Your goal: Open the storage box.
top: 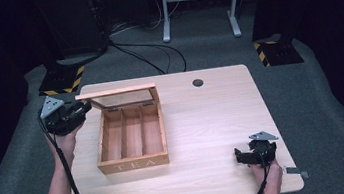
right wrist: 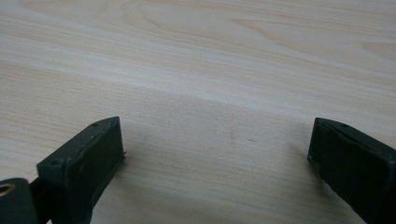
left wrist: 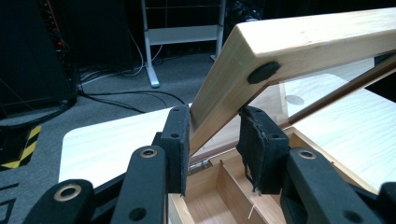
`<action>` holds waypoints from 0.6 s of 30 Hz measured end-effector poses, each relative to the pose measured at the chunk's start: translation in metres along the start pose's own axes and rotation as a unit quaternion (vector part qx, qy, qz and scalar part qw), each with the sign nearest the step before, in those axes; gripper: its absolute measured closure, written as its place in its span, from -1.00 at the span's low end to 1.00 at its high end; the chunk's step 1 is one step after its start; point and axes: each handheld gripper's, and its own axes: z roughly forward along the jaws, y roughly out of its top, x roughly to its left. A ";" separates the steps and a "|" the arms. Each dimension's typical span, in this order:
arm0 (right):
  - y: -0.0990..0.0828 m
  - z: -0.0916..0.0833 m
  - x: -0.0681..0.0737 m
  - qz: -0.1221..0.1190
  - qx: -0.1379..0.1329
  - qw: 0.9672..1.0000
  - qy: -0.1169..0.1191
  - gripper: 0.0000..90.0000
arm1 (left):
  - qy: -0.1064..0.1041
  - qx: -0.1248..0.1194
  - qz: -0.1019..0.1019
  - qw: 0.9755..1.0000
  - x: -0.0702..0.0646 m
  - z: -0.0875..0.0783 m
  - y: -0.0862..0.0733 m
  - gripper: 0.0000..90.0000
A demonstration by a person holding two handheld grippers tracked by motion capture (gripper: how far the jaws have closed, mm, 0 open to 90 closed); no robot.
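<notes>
— Between the left gripper's (left wrist: 212, 149) pads, what sits there?
— A corner of the wooden tea box lid (left wrist: 299, 51). The jaws straddle its edge, one pad against the outer face, the other just beside the inner side; a firm clamp cannot be told. The lid (top: 116, 91) stands tilted open over the tea box (top: 132, 142), whose three compartments lie bare.
— And the right gripper (right wrist: 215, 163)?
— Its jaws are spread wide over bare table (right wrist: 210, 60), holding nothing. In the high view the right gripper (top: 257, 151) rests near the table's (top: 213, 117) front right edge, well apart from the box, with open wood between them.
</notes>
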 end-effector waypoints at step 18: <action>0.000 0.000 0.000 0.000 0.000 1.000 0.000 -0.94 | -0.005 0.000 0.010 1.000 -0.004 -0.008 -0.008 0.39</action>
